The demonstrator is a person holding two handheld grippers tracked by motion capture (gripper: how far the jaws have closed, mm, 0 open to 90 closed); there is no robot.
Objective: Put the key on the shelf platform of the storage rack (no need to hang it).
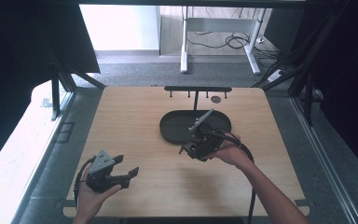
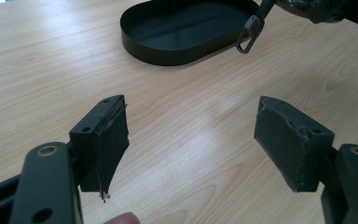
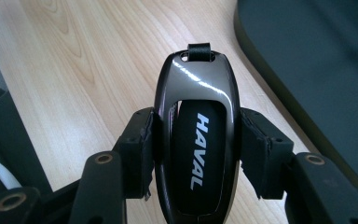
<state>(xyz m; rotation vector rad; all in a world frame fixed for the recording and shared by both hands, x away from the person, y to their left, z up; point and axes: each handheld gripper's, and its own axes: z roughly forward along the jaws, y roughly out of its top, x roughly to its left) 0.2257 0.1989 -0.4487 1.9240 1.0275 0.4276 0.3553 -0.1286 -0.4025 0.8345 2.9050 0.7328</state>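
One word is legible: "HAVAL", printed in white capitals on the black centre panel of the car key fob (image 3: 196,149). The lettering is seen running lengthwise along the fob, read from bottom to top in the right gripper view. No other text, numbers or signs can be read in the high view or the left gripper view.
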